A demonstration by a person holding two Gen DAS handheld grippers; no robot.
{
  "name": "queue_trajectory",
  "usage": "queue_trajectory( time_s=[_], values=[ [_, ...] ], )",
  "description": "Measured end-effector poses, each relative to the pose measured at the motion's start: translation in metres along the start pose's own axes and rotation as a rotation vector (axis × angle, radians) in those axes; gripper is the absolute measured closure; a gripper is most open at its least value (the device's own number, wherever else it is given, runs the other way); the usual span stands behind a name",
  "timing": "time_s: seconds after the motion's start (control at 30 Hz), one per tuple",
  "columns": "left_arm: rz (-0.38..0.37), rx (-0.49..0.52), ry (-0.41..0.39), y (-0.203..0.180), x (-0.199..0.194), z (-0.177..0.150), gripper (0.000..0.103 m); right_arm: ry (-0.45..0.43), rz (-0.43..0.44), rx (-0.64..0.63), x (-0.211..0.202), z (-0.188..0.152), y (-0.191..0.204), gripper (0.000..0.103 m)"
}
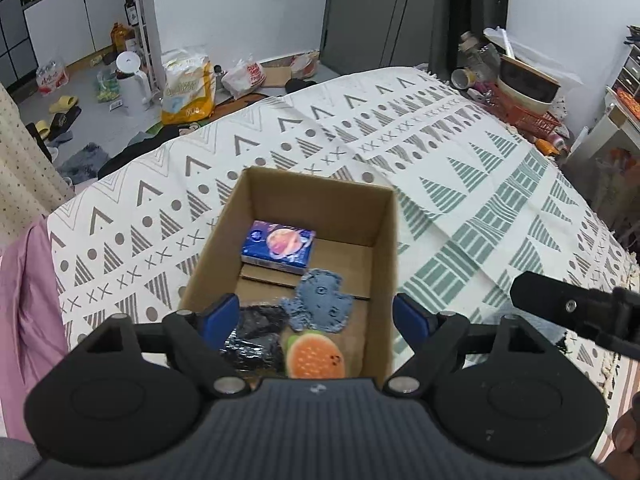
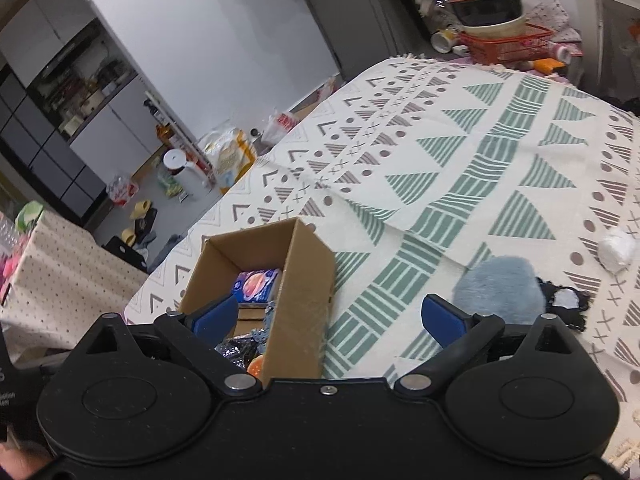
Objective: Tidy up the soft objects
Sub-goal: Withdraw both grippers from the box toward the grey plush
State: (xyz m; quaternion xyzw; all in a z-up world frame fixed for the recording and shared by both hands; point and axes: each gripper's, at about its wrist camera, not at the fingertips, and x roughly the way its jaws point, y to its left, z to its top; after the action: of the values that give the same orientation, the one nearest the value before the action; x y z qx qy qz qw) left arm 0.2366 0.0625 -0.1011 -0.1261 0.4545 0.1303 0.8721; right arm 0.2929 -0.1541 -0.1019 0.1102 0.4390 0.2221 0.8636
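Observation:
An open cardboard box (image 1: 384, 240) (image 2: 308, 276) stands on the patterned bedspread. Inside lie a blue tissue pack (image 1: 278, 246) (image 2: 256, 286), a grey-blue flat plush (image 1: 320, 300), a dark shiny bundle (image 1: 252, 340) and an orange burger-like plush (image 1: 316, 360). My left gripper (image 1: 318, 316) hovers open over the box's near end, holding nothing. My right gripper (image 2: 330, 318) is open and holds nothing, straddling the box's right wall. On the bedspread to its right lie a grey-blue fluffy pad (image 2: 500, 290), a black-and-white soft item (image 2: 568, 304) and a white fluffy ball (image 2: 616, 250).
The bedspread (image 1: 440, 140) stretches far ahead. An orange basket with bowls (image 1: 524, 108) (image 2: 504, 40) sits at its far end. On the floor to the left are bags, a white bin (image 1: 132, 88) and slippers. The right gripper's body (image 1: 580, 312) shows at the left view's right edge.

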Motion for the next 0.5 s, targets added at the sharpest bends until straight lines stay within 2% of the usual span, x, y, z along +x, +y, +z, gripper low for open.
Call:
queue_trajectory(
  time_s=[0.2, 0.4, 0.5],
  values=[
    [-0.031, 0.034, -0.013, -0.028, -0.007, -0.004, 0.003, -0.043, -0.005, 0.059, -0.021, 0.005, -0.024, 0.0],
    [-0.068, 0.028, -0.012, -0.052, -0.003, -0.008, 0.001, -0.086, -0.008, 0.116, -0.038, 0.011, -0.047, 0.0],
    [-0.114, 0.001, -0.002, -0.061, -0.001, -0.009, 0.001, -0.1, -0.005, 0.135, -0.046, 0.013, -0.057, 0.0]
  ],
)
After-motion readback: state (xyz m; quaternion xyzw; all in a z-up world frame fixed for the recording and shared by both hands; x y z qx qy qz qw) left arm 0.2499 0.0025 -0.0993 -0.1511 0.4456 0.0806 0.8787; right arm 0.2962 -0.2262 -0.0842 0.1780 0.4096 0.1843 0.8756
